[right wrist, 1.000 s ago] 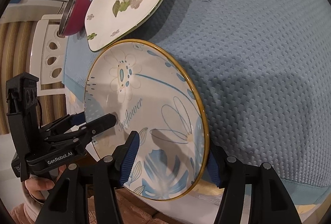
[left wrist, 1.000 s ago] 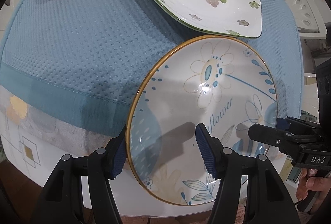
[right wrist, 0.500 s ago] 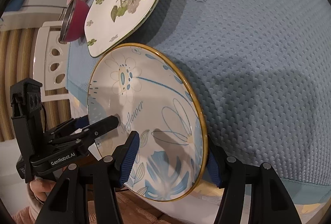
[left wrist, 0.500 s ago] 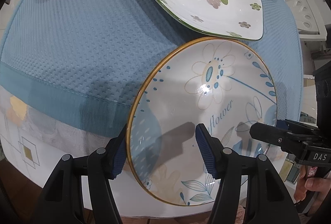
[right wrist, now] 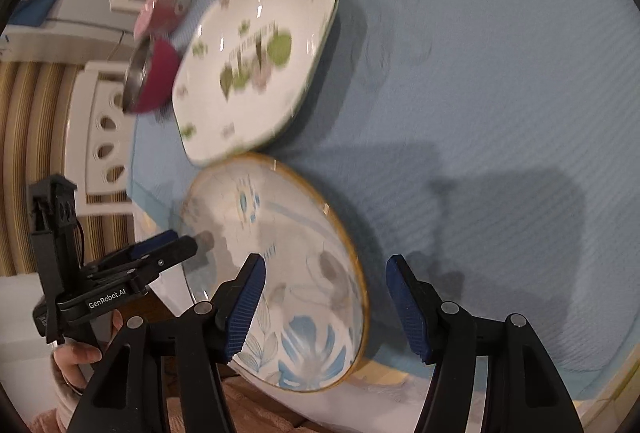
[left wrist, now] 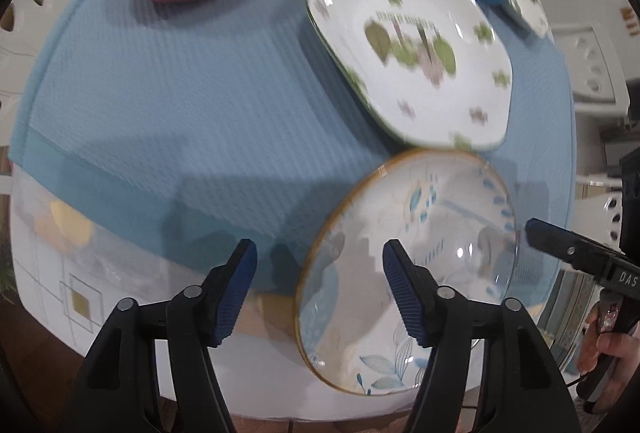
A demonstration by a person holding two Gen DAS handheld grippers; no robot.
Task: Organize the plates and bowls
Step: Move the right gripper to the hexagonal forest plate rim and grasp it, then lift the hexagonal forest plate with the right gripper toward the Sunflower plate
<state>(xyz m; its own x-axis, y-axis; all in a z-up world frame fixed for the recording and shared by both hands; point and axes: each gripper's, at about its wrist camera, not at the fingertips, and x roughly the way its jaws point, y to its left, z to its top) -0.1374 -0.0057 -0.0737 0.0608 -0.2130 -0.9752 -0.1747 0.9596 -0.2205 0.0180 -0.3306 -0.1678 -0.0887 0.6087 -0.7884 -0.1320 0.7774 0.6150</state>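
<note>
While both grippers are gaping open, gripping nothing, the glossy round plate (left wrist: 416,257) is lying under the left gripper (left wrist: 320,291)'s right finger and under the right gripper (right wrist: 324,303)'s left finger, overhanging the waffle-textured blue cloth (right wrist: 500,93).

Blue waffle-weave tablecloth (left wrist: 168,105) (over a patterned under-cloth (left wrist: 80,273)), white cut-out chairs (right wrist: 104,137) beyond

A blue cloth (left wrist: 192,105) covers most of the table (left wrist: 120,297). At nine o'clock in the right wrist view, a white chair back (right wrist: 102,137) with oval holes stands beside a striped wall (right wrist: 36,153).
</note>
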